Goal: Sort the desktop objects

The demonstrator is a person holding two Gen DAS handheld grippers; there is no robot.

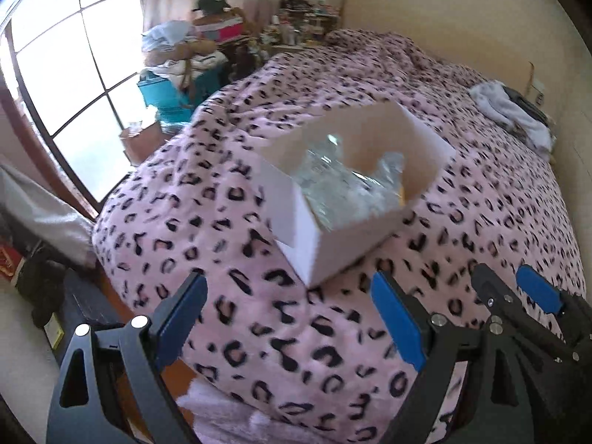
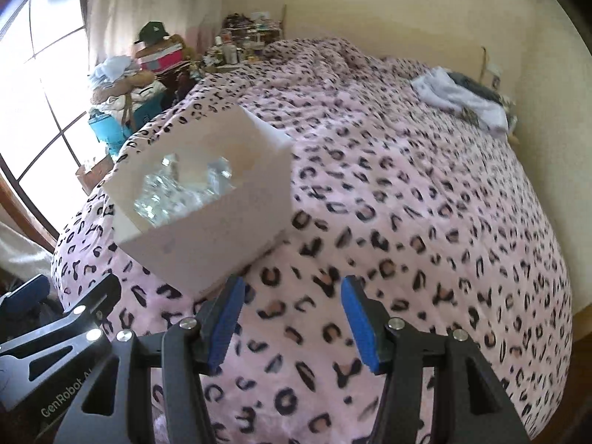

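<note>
Tongs both gape wide and empty: our left gripper (image 1: 288, 318) and right gripper (image 2: 292, 318) hover over the bedspread (image 2: 407, 203), white box (image 1: 355, 199) of clear crinkled items at twelve o'clock, presumably for sorting.

Left wrist view: looks forward and down from behind the left gripper (image 1: 292, 318) over a pink leopard-print bed (image 1: 481, 229).
Left view nearness: white box (image 1: 333, 236) just ahead of the fingertips.
Right wrist view: same heading, from behind the right gripper (image 2: 292, 314).
Right view nearness: box (image 2: 211, 236) ahead-left.
Shared: bed, box, window (image 1: 74, 85), and each other's gripper.
</note>
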